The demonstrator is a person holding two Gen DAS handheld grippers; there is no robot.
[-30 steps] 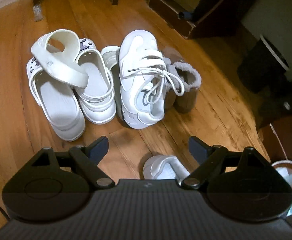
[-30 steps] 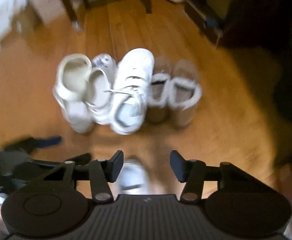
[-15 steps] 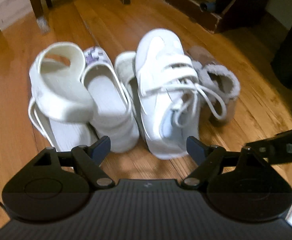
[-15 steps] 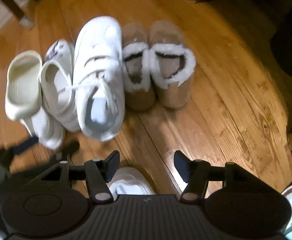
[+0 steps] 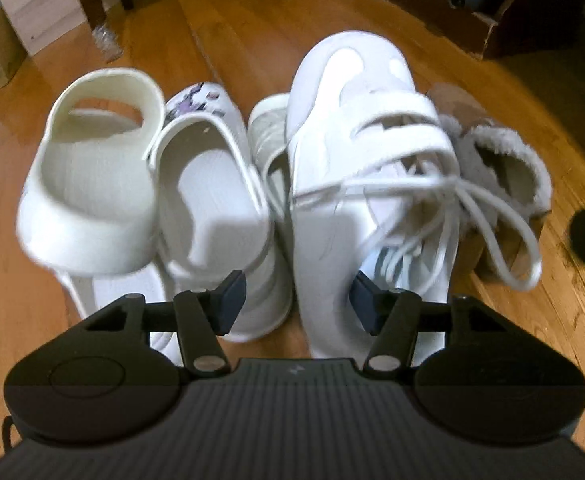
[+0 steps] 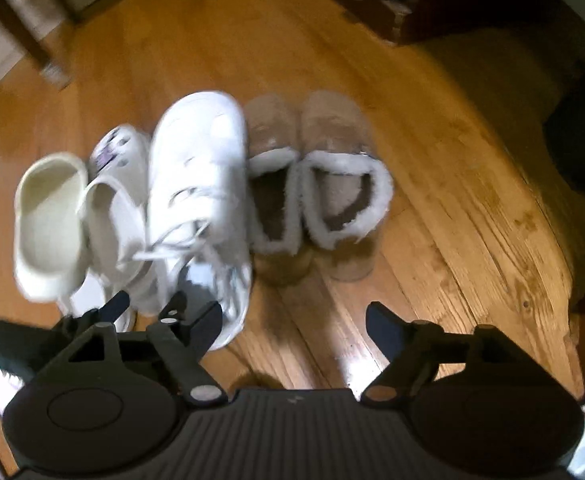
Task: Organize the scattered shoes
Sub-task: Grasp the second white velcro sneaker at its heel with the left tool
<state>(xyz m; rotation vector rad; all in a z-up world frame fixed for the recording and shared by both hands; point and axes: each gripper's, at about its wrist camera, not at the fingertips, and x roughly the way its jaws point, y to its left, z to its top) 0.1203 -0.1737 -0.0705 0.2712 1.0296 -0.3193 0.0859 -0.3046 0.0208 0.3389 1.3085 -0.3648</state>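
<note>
the shoes stand in one row on the wooden floor point(image 6: 432, 216), toes pointing to the far side. from left to right in the right wrist view: a cream slide sandal point(image 6: 48, 224) lying on top of a white clog, a second white clog with a purple print point(image 6: 112, 184), a white sneaker point(image 6: 198, 184) with loose laces, and a pair of tan fleece-lined slippers point(image 6: 316, 184) side by side. each shoe touches or stands just beside its neighbour.

left gripper point(image 5: 298, 300): jaws apart, nothing clamped. it sits low at the near end of the row. the heel of the white sneaker point(image 5: 372, 184) fills most of the gap between the two pads; contact with either pad cannot be confirmed. the printed clog point(image 5: 216, 200) lies just left of that gap. the cream slide sandal point(image 5: 92, 188) is further left, tilted across the clog under it. a second white shoe is wedged between the printed clog and the sneaker. one fleece-lined slipper point(image 5: 504, 172) shows to the right of the sneaker.

right gripper point(image 6: 294, 324): jaws spread wide, holding nothing. it hovers over bare floor near the heels of the slippers. the left gripper appears at the left edge of this view, at the sneaker heel. both views are motion-blurred.
</note>
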